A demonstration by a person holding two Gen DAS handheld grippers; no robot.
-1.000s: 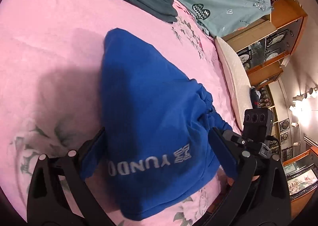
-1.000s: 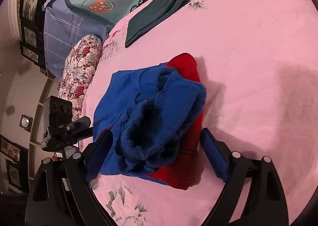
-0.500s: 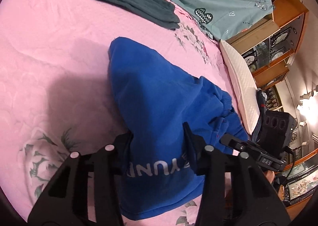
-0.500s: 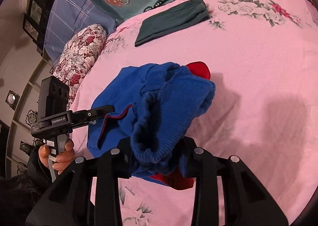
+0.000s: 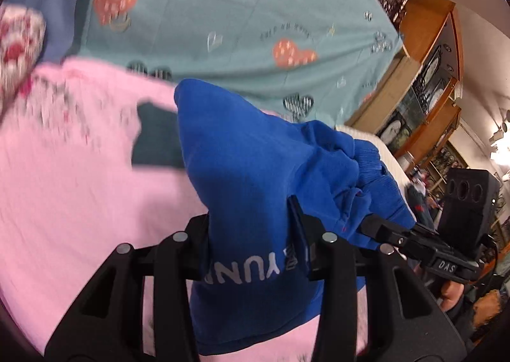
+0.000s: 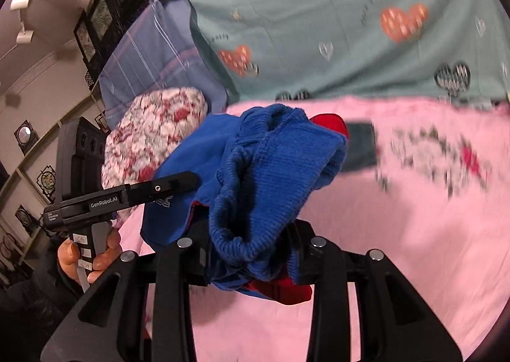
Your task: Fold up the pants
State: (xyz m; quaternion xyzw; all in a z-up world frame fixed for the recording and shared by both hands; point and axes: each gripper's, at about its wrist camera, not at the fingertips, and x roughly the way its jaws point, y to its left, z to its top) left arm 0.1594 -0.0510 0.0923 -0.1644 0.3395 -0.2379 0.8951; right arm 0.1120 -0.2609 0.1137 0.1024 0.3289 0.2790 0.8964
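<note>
The left gripper is clamped on a bunched fold of the blue pants, its jaws closing the last bit onto the cloth right where the silver lettering runs. The right gripper is pinched on the ribbed waistband of the same pants, with a red inner layer showing just below its jaws. The pants hang ahead of and above both grippers, lifted off the pink bed, which lies beneath and beyond them.

The step in hand looks like raising the crumpled pants so they can be shaken out and laid flat. To do it well, both grips should hold firm while the two grippers draw apart sideways, so the cloth stretches between them instead of sagging in a lump. Each gripper seems to hold several layers at once, though blur makes it hard to be sure; a thick bite may keep the legs from dropping free. The dark folded garment lies on the bed beyond the right gripper, so the pants are better set down nearer the grippers, clear of it. A level, even lift keeps the waistband from twisting.
</note>
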